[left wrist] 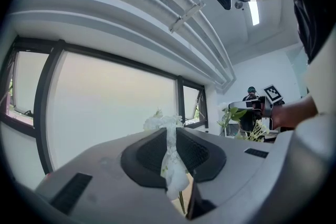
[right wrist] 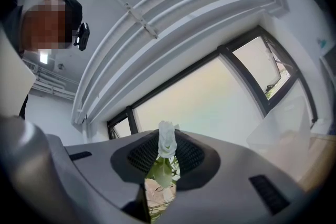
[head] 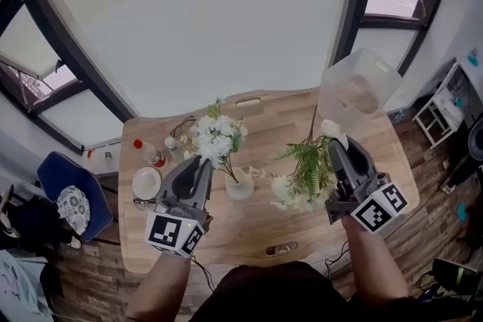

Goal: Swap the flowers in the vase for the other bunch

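Observation:
My left gripper [head: 204, 161] is shut on a bunch of white flowers [head: 216, 136]. Its thin stem slants down to the mouth of a small pale vase [head: 240, 187] in the middle of the wooden table [head: 249, 234]. In the left gripper view, white petals [left wrist: 171, 157] are pinched between the pads of my left gripper [left wrist: 172, 145]. My right gripper [head: 333, 145] is shut on a second bunch [head: 303, 176] of green fern and white blooms, which hangs over the table to the right of the vase. The right gripper view shows a white bloom and a green leaf [right wrist: 164, 165] clamped in the right gripper [right wrist: 165, 153].
A clear plastic tub [head: 356, 90] stands at the table's back right. A white dish [head: 146, 182], a red-capped bottle [head: 152, 154] and glasses [head: 143, 203] lie at the left. A small dark object [head: 281, 247] is near the front edge. A blue chair [head: 70, 196] stands at the left.

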Demonstrator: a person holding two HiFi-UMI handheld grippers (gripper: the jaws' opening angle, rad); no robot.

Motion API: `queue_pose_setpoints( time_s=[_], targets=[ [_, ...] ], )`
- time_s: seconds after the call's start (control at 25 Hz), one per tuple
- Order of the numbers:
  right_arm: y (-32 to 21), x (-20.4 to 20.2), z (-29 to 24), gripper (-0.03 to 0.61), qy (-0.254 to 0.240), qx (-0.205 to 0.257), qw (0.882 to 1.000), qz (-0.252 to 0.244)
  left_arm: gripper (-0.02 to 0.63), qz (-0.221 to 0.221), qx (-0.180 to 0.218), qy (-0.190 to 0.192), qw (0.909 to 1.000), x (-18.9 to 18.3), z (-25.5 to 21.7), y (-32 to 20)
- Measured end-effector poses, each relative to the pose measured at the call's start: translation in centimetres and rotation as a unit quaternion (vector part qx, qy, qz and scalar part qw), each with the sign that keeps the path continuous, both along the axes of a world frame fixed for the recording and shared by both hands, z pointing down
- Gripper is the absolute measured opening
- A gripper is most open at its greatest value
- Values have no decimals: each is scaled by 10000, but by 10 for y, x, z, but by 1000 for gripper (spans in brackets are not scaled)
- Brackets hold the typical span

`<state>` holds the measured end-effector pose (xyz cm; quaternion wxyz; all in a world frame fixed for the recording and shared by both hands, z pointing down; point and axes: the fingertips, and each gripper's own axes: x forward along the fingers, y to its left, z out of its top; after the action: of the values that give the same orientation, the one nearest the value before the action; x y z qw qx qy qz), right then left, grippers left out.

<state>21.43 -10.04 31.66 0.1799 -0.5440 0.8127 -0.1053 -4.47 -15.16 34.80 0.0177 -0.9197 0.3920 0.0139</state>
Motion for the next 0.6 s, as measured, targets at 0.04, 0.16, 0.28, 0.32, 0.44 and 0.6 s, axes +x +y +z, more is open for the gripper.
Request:
queue_pose_setpoints(
  time_s=[0.04, 0.16, 0.28, 0.32, 0.44, 0.6],
  targets=[
    [0, 0, 2, 101, -3, -18, 10000, 6, 55, 7, -34, -8, 10000, 0, 4, 0],
    [-2, 1, 8, 101, -5, -82, 10000, 14, 55, 20, -89, -31, 10000, 4, 14, -1],
    [-5, 3, 17, 101, 4, -186, 9998, 53, 55, 19, -70, -87, 9999, 7, 20, -3],
    [-5, 2, 20, 101, 13, -220, 9997, 62, 55, 26, -69, -106, 9999, 7, 22, -3],
    [-5, 0, 27, 101, 83, -294, 9995, 92, 55, 63, -87, -146, 9998, 7, 30, -3],
    [-5, -1, 39, 101, 112, -401, 9991, 112, 55, 63, -164, -169, 9997, 9, 45, -3]
  ],
)
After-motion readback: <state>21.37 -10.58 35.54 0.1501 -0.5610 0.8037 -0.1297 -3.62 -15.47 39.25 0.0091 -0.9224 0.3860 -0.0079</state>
